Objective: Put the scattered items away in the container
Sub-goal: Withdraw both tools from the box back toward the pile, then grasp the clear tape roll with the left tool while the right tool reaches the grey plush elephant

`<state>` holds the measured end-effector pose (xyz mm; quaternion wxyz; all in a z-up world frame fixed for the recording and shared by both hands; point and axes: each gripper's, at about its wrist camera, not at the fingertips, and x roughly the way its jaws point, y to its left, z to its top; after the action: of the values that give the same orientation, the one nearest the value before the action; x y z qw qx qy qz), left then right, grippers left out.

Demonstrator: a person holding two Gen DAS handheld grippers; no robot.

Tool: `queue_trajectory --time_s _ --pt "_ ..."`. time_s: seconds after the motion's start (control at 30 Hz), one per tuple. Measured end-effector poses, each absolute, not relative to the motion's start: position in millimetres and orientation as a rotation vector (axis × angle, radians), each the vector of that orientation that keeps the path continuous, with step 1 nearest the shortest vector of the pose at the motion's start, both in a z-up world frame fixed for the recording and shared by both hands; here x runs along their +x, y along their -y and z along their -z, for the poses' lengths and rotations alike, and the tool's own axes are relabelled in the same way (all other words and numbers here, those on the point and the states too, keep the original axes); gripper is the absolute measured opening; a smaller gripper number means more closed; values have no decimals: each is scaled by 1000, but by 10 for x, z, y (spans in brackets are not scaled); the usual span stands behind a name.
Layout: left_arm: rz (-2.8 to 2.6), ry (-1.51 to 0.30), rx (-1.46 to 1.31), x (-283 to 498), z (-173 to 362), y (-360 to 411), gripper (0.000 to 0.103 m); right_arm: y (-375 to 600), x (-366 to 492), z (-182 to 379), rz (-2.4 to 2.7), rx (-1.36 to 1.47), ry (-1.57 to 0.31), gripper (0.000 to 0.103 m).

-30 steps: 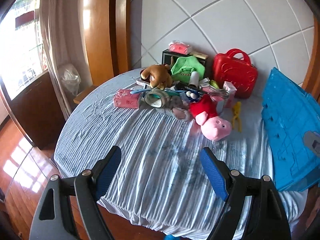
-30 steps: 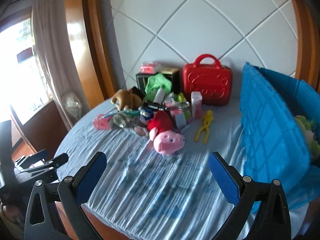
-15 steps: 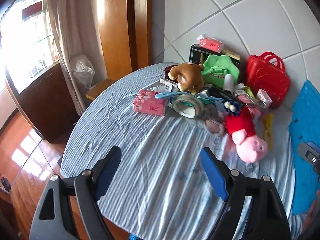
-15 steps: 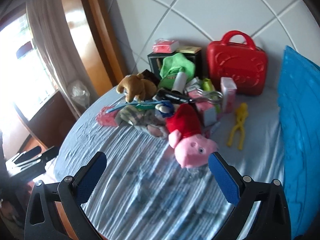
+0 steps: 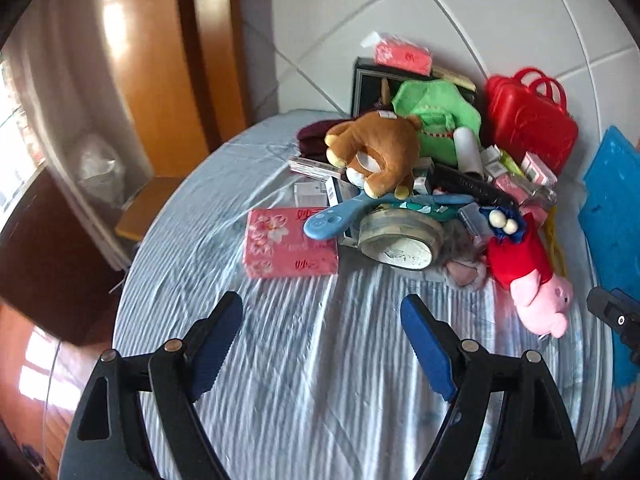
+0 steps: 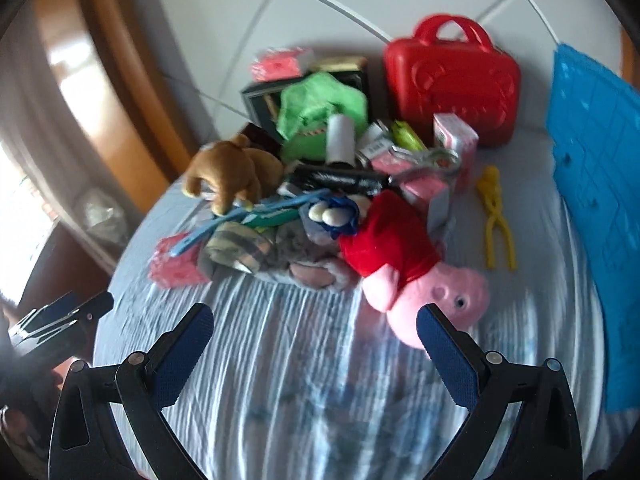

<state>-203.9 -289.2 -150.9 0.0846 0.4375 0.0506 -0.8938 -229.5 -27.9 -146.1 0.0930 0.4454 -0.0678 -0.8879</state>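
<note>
A heap of items lies on the striped tablecloth: a pink tissue pack, a roll of tape, a brown plush bear, a pink pig plush in red and yellow toy pliers. The blue container stands at the right. My left gripper hangs open over bare cloth, short of the tissue pack. My right gripper is open too, with its right finger just in front of the pig's head. Nothing sits between either pair of fingers.
A red toy case, a green cloth and a black box stand at the back against the tiled wall. The table's round edge drops to a wooden floor on the left. The other gripper's tip shows at the right.
Both grippers have moved forward and down toward the heap, so the items look larger and nearer. The left view has swung left toward the tissue pack. Both stay open.
</note>
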Motion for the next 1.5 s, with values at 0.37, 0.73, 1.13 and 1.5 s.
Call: queue_trajectory --time_s 0.37,0.73,1.13,1.5 --pt "2721 -170 1439 -2814 1865 2876 81 562 -2825 1779 2627 1466 180 103" --pt "2694 -112 1538 -3743 2240 2465 81 285 -3390 2090 2618 1556 231 103" --pt "2633 -66 1637 -3171 2549 2658 81 430 -3255 2451 2493 1613 256 103" --pt "2545 -133 1658 -2810 2738 3026 81 1002 -3228 2603 2439 1562 95 70"
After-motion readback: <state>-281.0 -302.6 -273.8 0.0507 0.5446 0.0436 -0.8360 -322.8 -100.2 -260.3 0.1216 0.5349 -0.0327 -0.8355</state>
